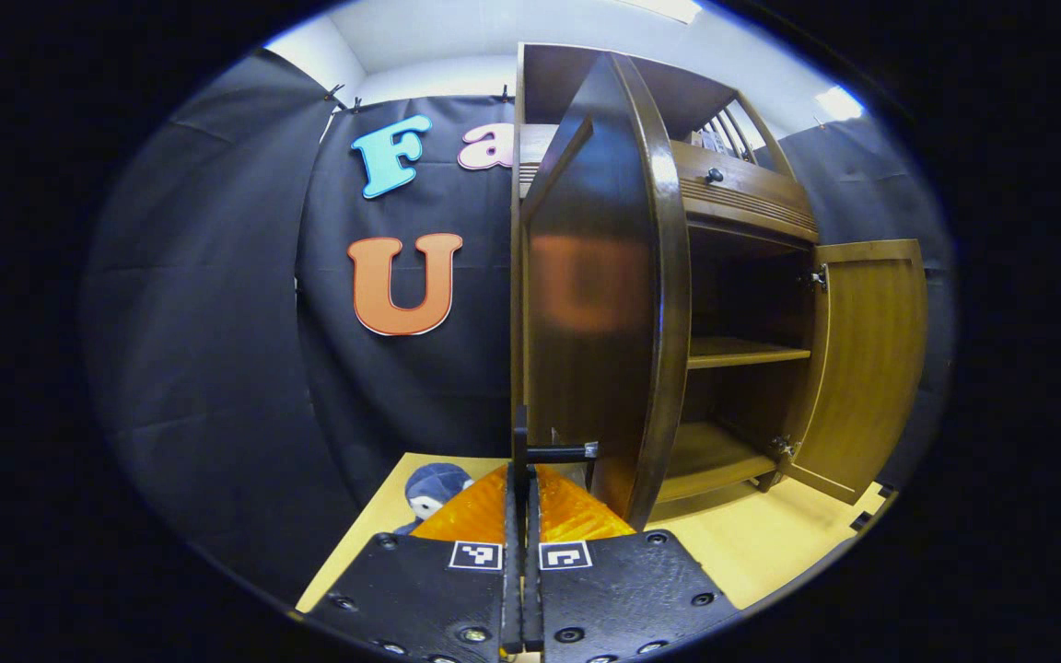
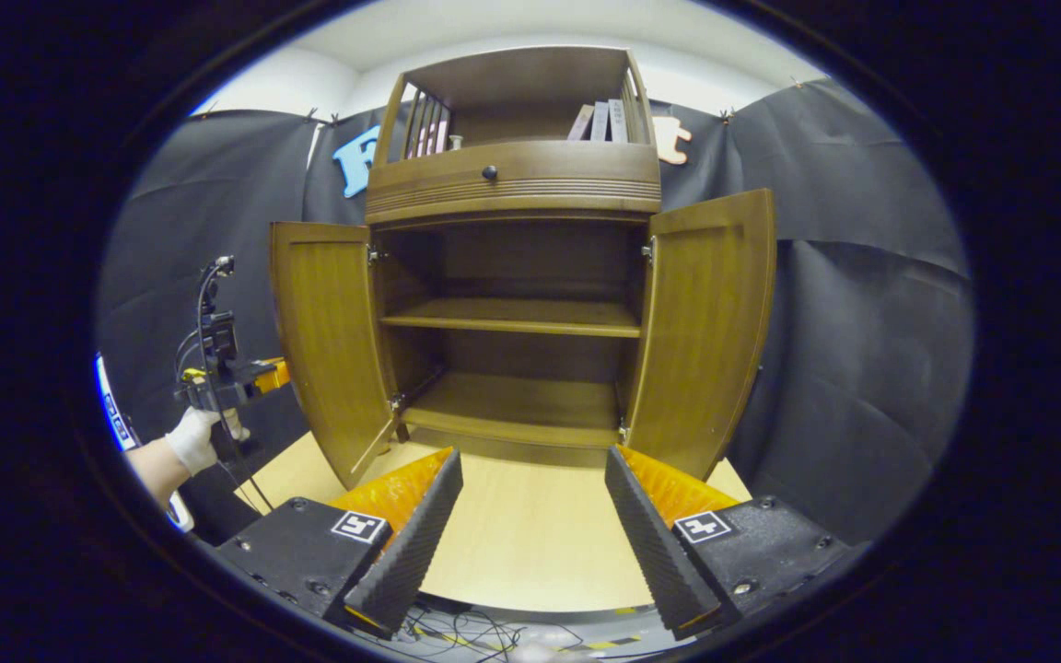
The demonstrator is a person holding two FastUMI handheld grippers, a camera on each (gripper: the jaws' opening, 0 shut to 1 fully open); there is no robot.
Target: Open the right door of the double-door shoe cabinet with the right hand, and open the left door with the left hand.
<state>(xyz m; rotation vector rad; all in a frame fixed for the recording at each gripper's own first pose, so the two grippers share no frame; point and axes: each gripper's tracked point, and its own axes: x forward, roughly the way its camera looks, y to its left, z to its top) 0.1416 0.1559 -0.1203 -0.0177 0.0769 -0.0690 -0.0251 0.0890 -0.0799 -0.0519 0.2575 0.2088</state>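
The brown wooden shoe cabinet (image 2: 512,175) stands with both doors swung wide, showing two bare shelves. In the left gripper view the left door (image 1: 595,276) is seen edge-on right ahead. My left gripper (image 1: 521,474) is shut on its black handle (image 1: 560,452). The right door (image 1: 867,359) stands open beyond. In the right gripper view my right gripper (image 2: 532,460) is open, holds nothing and sits back from the cabinet, centred between the left door (image 2: 328,341) and the right door (image 2: 705,322). A gloved hand (image 2: 194,437) holds the left gripper (image 2: 227,378) by the left door's outer face.
The cabinet rests on a light wooden tabletop (image 2: 530,543). A blue plush toy (image 1: 434,488) lies on it, left of the left door. Books (image 2: 600,120) stand on the top shelf above a drawer with a knob (image 2: 490,172). Cables (image 2: 475,631) lie below the table's front edge.
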